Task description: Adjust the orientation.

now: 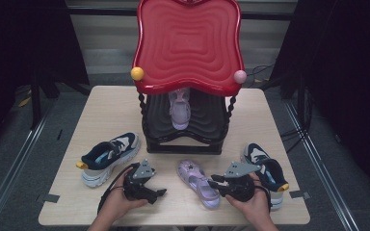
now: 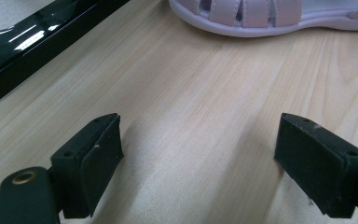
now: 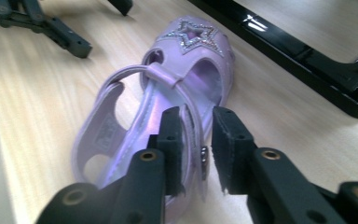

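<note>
The lilac sandal lies flat on the wooden table, at the front between the two hand-held grippers, its star-trimmed toe pointing toward the black base of the red-topped shoe rack. The right gripper has one jaw inside the sandal and the other outside, straddling the side strap near the buckle; the jaws stand close together around that strap, though whether the pads already press on it cannot be told from the right gripper view (a sliver of gap seems to remain on the outer side). The left gripper rests low over bare tabletop with its jaws wide apart and nothing between them, the sandal's pale sole edge lying just beyond its reach.

On the rack's lower shelf a matching lilac sandal already stands, toe forward, which suggests the pair is half stowed. Two navy-and-white sneakers remain on the table: one to the left of the left gripper, the other just behind the right hand at the table's right edge.

By the look of it, the job is early to midway: one shoe shelved, one about to be gripped, and two not yet touched. What is left for this sandal is a firm pinch on the strap, a lift clear of the table, and a carry to the shelf beside its mate. The thin strap may flex or slip, so the hold looks delicate.
</note>
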